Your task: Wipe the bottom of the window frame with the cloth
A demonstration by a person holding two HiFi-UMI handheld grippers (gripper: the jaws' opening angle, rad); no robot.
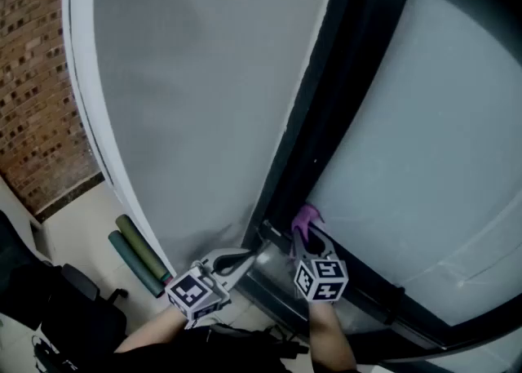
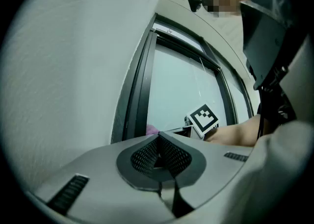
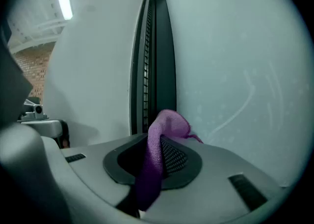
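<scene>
Jaws pressed together on nothing at the left gripper (image 1: 249,256), jaws clamped on a purple fabric cloth (image 1: 307,219) at the right gripper (image 1: 307,237): a person holds both tools low against a window.

At far left in the head view, a red brick wall (image 1: 33,94) stands beside two dark green rolled tubes (image 1: 139,255). The tubes lie side by side at the foot of a broad white wall panel (image 1: 204,77).

The left gripper points at the base of that panel, just beside the black metal window frame (image 1: 326,118). Its marker cube is turned toward the person. The left gripper view shows its dark meshed pads (image 2: 144,157) meeting along one line with nothing between them.

To the right, the right gripper reaches into the corner where the frame's upright meets the bottom rail (image 1: 367,302). The right gripper view shows the cloth pinched between the pads. A bunched end stands out past the fingertips and a strip trails back down between the jaws.

That bunched end sits at the foot of the upright, at the edge of the pale frosted glass pane (image 1: 424,118). Whether it touches the frame cannot be told. The pane fills the right side of the scene.
</scene>
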